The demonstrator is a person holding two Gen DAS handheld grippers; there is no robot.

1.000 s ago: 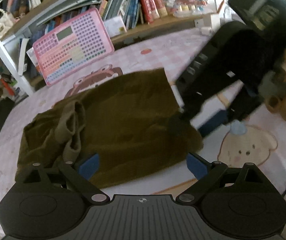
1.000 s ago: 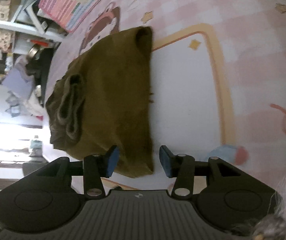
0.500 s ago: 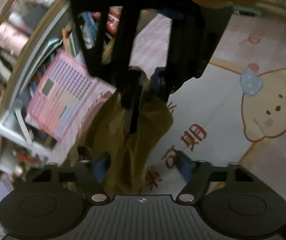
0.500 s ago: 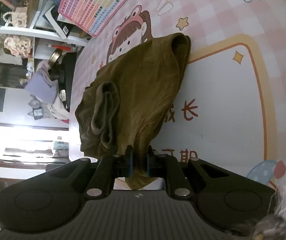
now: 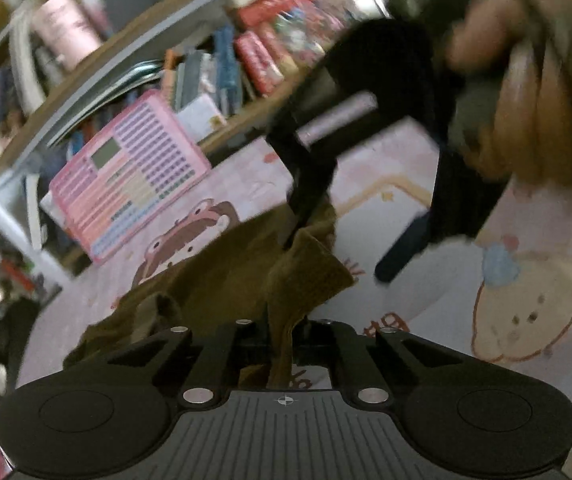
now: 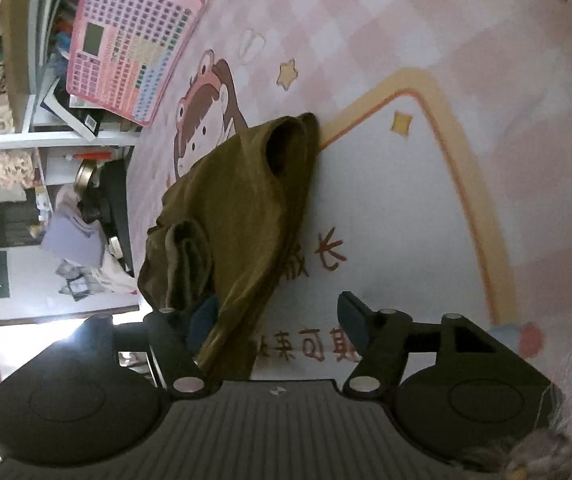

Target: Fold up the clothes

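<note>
1. Olive-brown garment (image 5: 242,276) lies bunched on a pink cartoon-print mat (image 5: 413,292), centre of the left wrist view; in the right wrist view it sits left of centre (image 6: 238,208).
2. Left gripper (image 5: 282,340): jaws pinched narrow on a fold of the garment. The cloth rises between the fingers at bottom centre and is lifted off the mat there.
3. Right gripper (image 6: 276,322): jaws spread wide. The garment's near edge drapes over and hides most of the left-hand blue pad (image 6: 202,318); the right-hand pad is clear of cloth, over bare mat. No grip on the cloth.
4. In the left wrist view the right gripper (image 5: 341,240) comes in from the upper right, blurred. One finger tip touches the garment's raised far corner; the other finger hangs apart over the mat.
5. A hand (image 5: 525,92) holds that gripper, upper right, heavily blurred.
6. A rolled lump of lighter cloth sits on the garment's left part (image 6: 184,264).
7. Pink keyboard-style toy tablet (image 5: 126,184) leans against a bookshelf (image 5: 222,68) at the mat's far edge, upper left, well apart from the garment.
</note>
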